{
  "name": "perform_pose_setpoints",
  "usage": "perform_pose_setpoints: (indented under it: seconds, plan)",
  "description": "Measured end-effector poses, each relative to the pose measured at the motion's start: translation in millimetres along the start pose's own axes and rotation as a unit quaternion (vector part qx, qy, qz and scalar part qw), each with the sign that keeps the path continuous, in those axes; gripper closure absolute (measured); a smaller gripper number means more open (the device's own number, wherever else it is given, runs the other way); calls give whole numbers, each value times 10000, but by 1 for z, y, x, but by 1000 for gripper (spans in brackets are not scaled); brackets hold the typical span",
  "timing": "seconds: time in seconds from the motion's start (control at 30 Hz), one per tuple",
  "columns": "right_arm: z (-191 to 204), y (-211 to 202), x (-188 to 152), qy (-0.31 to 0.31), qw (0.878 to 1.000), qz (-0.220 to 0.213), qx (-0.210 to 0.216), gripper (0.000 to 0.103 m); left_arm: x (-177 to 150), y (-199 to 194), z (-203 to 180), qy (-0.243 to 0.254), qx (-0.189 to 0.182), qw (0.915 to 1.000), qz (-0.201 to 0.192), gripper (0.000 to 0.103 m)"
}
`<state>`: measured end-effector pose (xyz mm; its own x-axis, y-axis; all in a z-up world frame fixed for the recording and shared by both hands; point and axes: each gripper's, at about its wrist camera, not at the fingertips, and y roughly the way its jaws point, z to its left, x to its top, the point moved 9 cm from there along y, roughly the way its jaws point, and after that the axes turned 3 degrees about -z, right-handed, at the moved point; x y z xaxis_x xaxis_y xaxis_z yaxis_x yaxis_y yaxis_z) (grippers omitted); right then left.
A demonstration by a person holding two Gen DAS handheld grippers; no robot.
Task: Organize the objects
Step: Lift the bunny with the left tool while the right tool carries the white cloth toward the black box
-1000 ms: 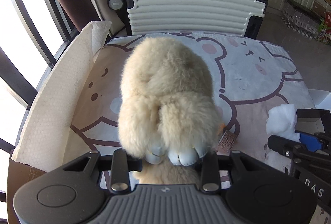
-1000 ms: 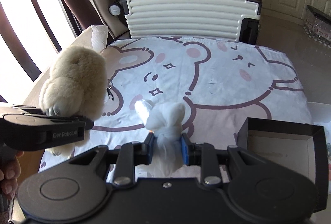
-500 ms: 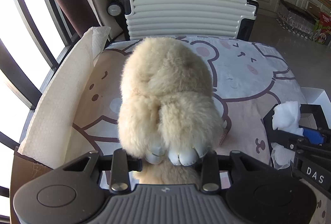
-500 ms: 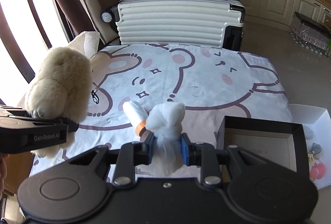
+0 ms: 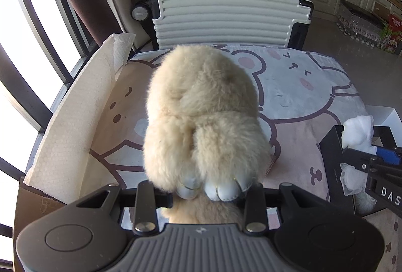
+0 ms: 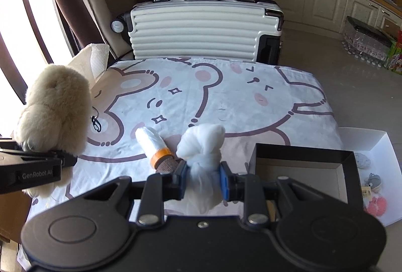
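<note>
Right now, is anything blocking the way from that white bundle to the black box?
Nothing visible does. The right tool holds the white bundle just left of the black box, whose open inside looks bare. The wrapped roll lies on the other side.

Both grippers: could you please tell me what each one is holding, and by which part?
Left gripper pinches the plush toy by its grey feet. Right gripper clamps the white bundle around its narrow waist.

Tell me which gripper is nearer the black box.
Right. The right gripper, shut on a white cloth bundle, sits just beside the black box. The left gripper, holding the plush toy, is across the bedsheet, far from it.
</note>
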<state>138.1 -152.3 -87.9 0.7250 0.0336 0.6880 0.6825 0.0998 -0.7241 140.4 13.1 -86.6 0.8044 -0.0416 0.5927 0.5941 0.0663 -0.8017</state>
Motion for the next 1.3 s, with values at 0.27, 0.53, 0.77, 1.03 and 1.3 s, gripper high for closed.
perform_pose_setpoints:
  seconds: [0.27,0.53,0.77,1.03,1.3]
  plan:
    - [-30,-3,-2,124,9998,-27,-135,76,5,9,-37,168,-207,9996,46,66]
    - [-69,-9,-9,311,9990,-20,-326,76,9,18,-85,385,-488,9980,109,66]
    - [-95,-14,-15,424,9981,-10,-455,76,11,20,-116,547,-652,9963,108,66]
    - [-125,-19,-21,580,9962,-17,-649,76,11,23,-150,721,-867,9935,144,66]
    - [-149,-23,-27,722,9943,-17,-789,76,10,27,-174,699,-1097,9913,209,66]
